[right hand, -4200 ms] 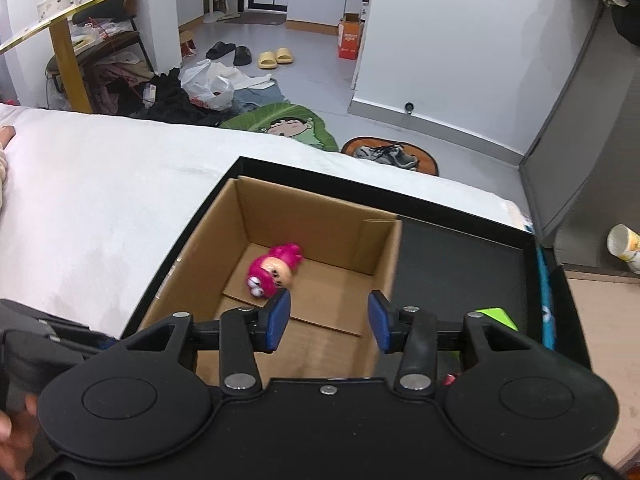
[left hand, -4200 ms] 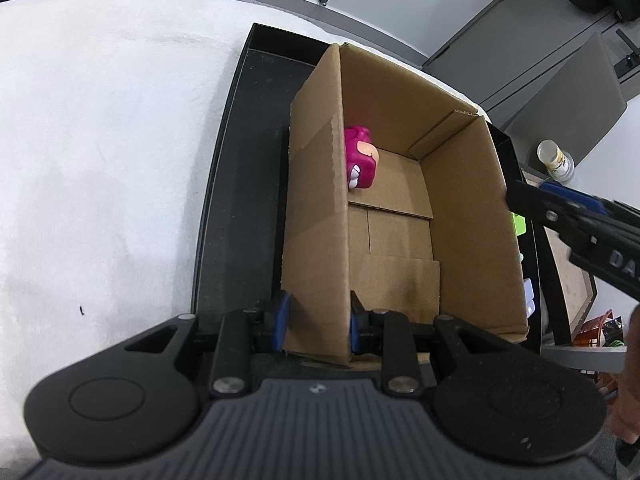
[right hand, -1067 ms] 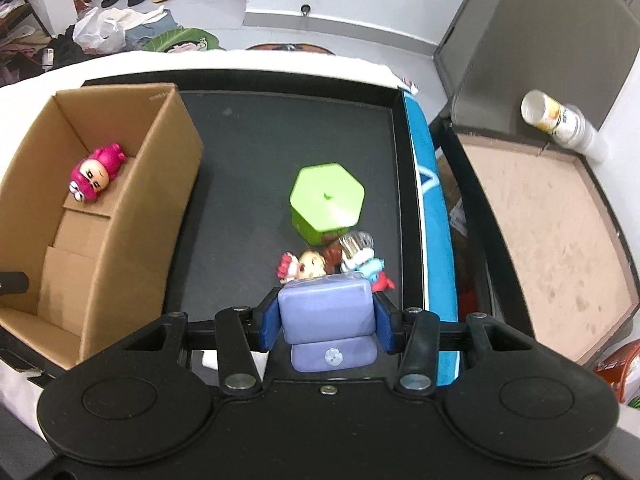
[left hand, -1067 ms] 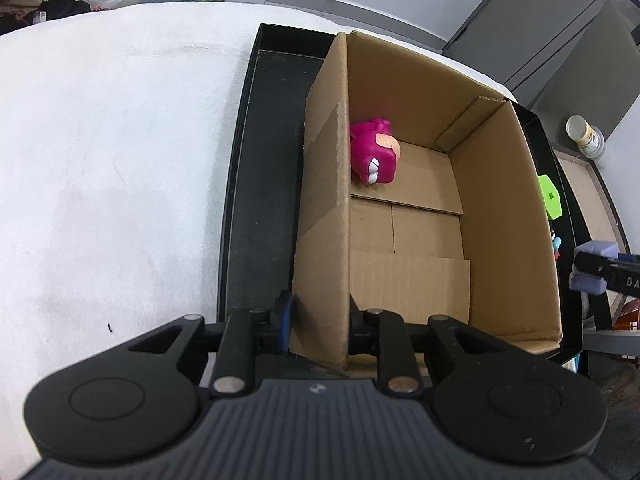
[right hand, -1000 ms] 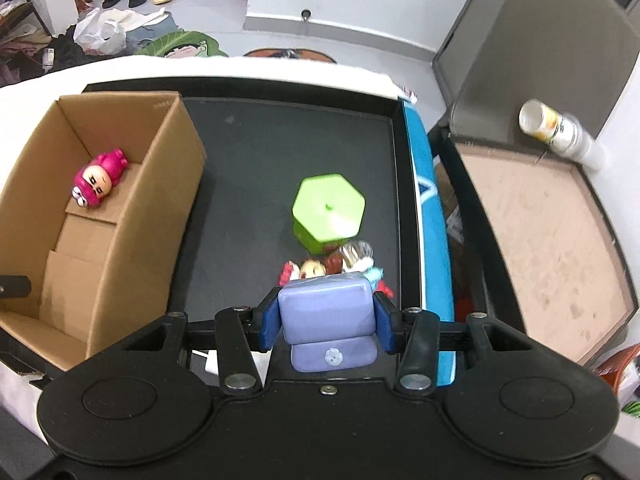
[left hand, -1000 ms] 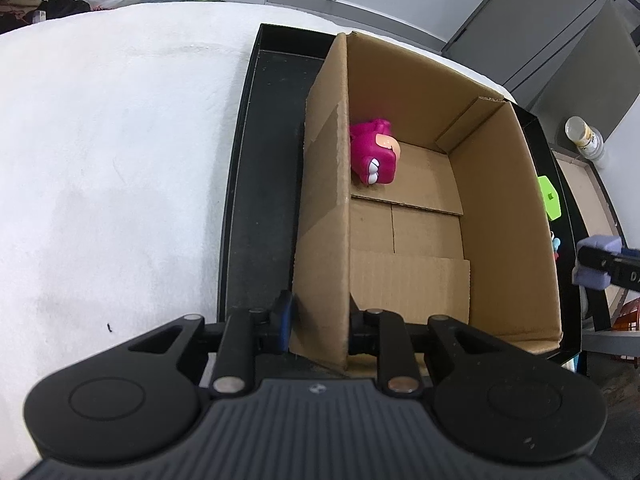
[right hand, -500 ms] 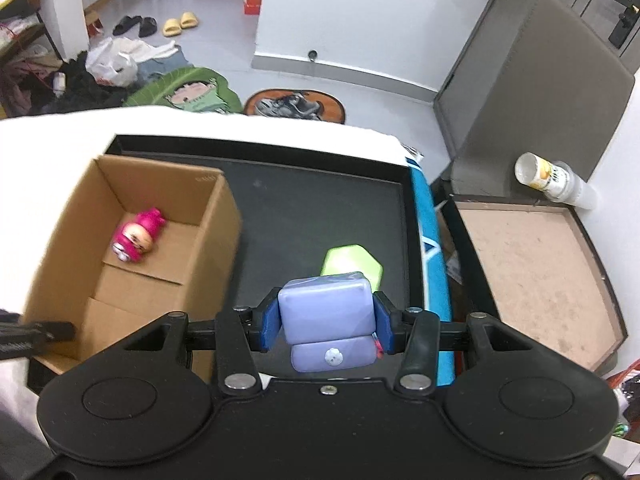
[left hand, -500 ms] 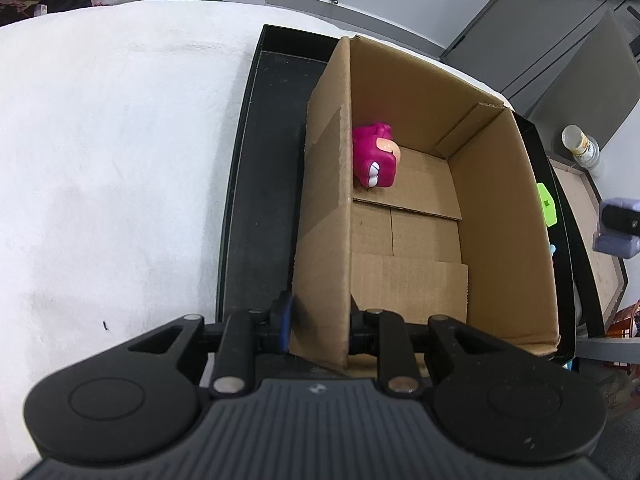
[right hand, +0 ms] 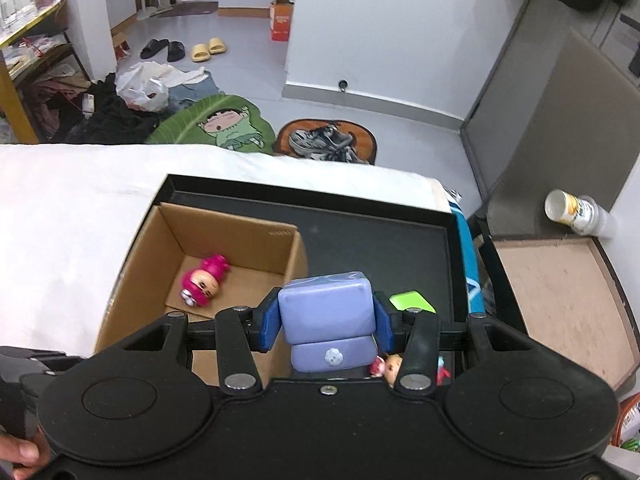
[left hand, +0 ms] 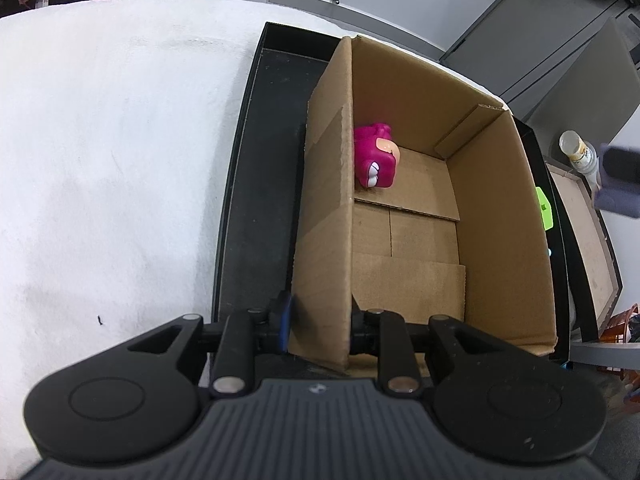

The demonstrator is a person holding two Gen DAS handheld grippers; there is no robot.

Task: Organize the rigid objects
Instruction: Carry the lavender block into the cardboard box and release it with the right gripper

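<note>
An open cardboard box [left hand: 500, 216] stands in a black tray [left hand: 260, 168] on a white surface. A pink toy figure [left hand: 376, 156] lies at the box's far end; it also shows in the right wrist view [right hand: 202, 280]. My left gripper [left hand: 318, 322] is shut on the box's near left wall. My right gripper [right hand: 326, 322] is shut on a lavender block toy [right hand: 328, 308], held in the air above the tray beside the box's right wall [right hand: 298, 264]. The right gripper with the toy shows blurred at the right edge of the left wrist view [left hand: 618, 178].
A green hexagonal piece [right hand: 412, 302] and small figurines [right hand: 386, 364] lie on the tray [right hand: 380, 240] right of the box. A brown board tray [right hand: 560, 304] and a tipped can [right hand: 576, 212] sit further right. The floor beyond holds clothes, shoes and a mat.
My right gripper has risen and moved left toward the box with the lavender toy still in it. The left gripper keeps its hold on the box wall.
</note>
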